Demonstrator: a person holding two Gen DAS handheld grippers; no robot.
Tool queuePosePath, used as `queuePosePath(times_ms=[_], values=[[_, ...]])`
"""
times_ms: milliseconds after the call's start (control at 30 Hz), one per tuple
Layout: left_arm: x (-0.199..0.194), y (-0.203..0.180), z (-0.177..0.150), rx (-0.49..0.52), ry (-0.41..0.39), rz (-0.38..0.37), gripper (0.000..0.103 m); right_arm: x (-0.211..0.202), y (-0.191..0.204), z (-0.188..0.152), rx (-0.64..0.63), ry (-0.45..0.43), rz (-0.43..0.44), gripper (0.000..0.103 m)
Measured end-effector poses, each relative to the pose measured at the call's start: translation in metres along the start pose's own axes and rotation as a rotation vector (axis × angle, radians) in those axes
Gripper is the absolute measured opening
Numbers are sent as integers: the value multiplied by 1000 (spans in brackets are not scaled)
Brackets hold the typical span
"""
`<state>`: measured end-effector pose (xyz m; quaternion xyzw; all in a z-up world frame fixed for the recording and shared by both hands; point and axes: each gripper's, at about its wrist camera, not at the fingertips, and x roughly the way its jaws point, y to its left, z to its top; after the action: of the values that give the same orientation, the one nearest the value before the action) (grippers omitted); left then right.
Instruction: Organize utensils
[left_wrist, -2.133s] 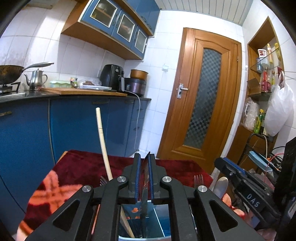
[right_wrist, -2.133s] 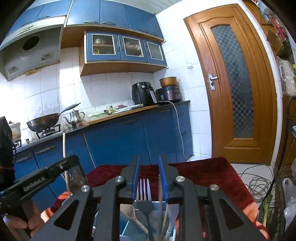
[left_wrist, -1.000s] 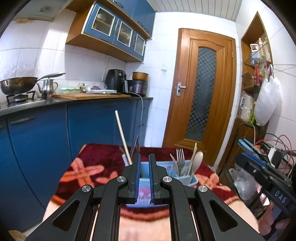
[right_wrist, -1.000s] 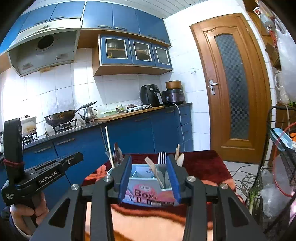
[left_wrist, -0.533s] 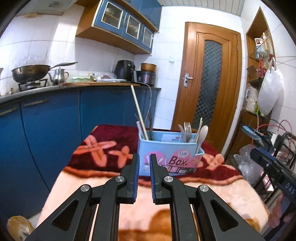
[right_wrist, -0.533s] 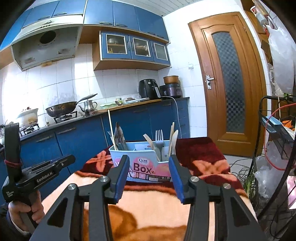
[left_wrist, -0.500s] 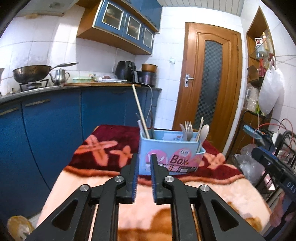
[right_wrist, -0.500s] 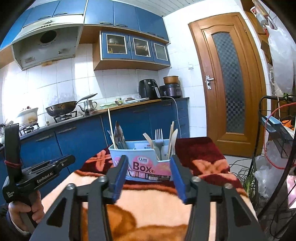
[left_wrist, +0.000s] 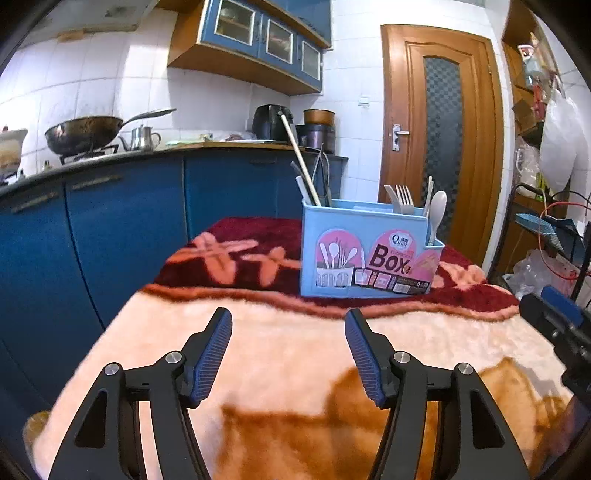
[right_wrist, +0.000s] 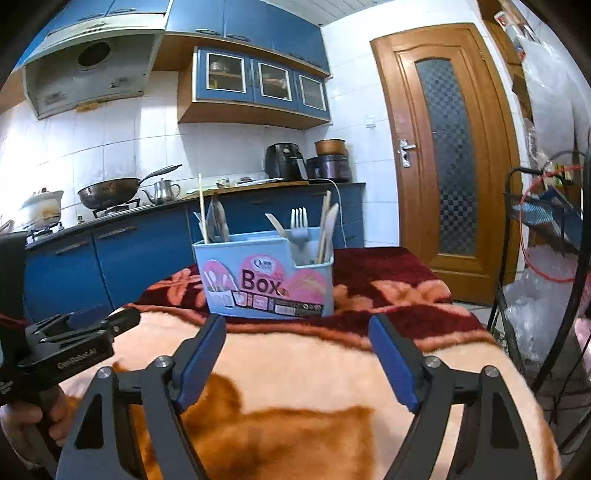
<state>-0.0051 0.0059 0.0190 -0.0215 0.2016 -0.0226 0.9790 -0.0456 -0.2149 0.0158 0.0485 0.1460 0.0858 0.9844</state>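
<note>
**Both grippers empty and spread before a filled utensil box**

Low in the left wrist view, the left gripper (left_wrist: 288, 325) stands with its jaws spread wide and nothing between them, having just been opening above the pale part of a plush blanket (left_wrist: 288, 369) that covers the surface. In the right wrist view the right gripper (right_wrist: 297, 328) likewise has its jaws wide apart and empty, also just opened; at the lower left of that frame a hand (right_wrist: 22, 424) grips the handle of the left gripper.

Beyond both sets of jaws, on the dark red band of the blanket, the light blue box (left_wrist: 369, 254) stands upright at the centre of each frame, apart from both grippers, its pink label facing the cameras. A long chopstick (left_wrist: 299, 158) leans out of its left compartment beside dark utensils; a fork (left_wrist: 405, 195) and a white spoon (left_wrist: 437, 210) stand in the right compartment.

Farther back run blue cabinets (left_wrist: 122, 229), with a wok (left_wrist: 85, 133) at upper left and a wooden door (left_wrist: 443, 140) at right.
</note>
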Motion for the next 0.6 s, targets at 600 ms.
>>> queuePosePath(times_ms=[600], values=[[-9, -9, -11, 31, -48, 41, 68, -5, 1, -11, -9, -23, -50, 88]])
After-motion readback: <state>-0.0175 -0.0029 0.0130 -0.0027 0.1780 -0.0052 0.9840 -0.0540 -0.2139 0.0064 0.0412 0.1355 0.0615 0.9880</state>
